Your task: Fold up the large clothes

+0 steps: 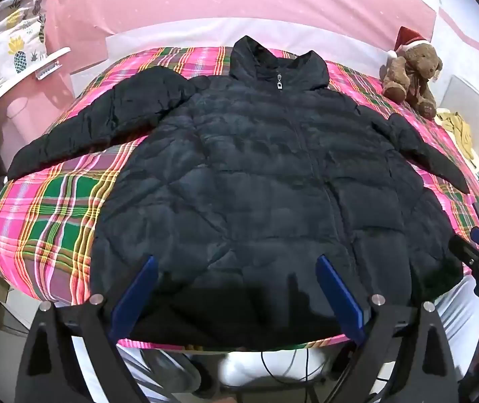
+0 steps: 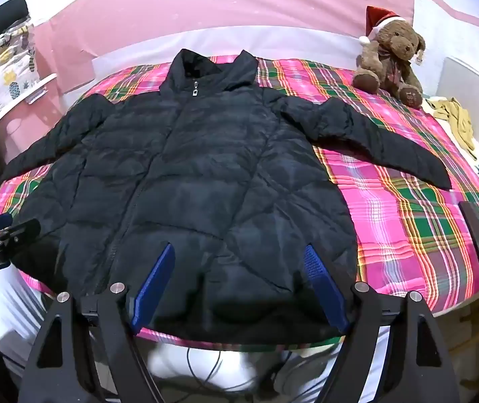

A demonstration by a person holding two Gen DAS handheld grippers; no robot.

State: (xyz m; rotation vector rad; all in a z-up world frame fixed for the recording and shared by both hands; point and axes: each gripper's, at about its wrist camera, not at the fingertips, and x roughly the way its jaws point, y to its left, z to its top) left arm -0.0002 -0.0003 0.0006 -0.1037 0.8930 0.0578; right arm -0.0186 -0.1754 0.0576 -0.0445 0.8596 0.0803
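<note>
A black quilted puffer jacket point(image 1: 256, 174) point(image 2: 185, 181) lies flat and zipped on a pink, green and yellow plaid bedspread point(image 1: 51, 221) point(image 2: 407, 215), collar at the far side, both sleeves spread outward. My left gripper point(image 1: 236, 262) hovers open above the jacket's near hem, its blue fingers point(image 1: 138, 288) wide apart with nothing between them. My right gripper point(image 2: 239, 252) likewise hangs open over the hem, blue fingers point(image 2: 320, 278) spread and apart from the fabric. Each gripper's tip shows at the edge of the other view.
A brown teddy bear with a Santa hat point(image 1: 410, 67) point(image 2: 390, 60) sits at the bed's far right corner. A dark phone-like slab point(image 2: 476, 231) lies on the bedspread at right. Yellow cloth point(image 2: 457, 121) lies beside the bed. A pineapple-print pillow point(image 1: 1, 53) is at left. Cables trail on the floor below.
</note>
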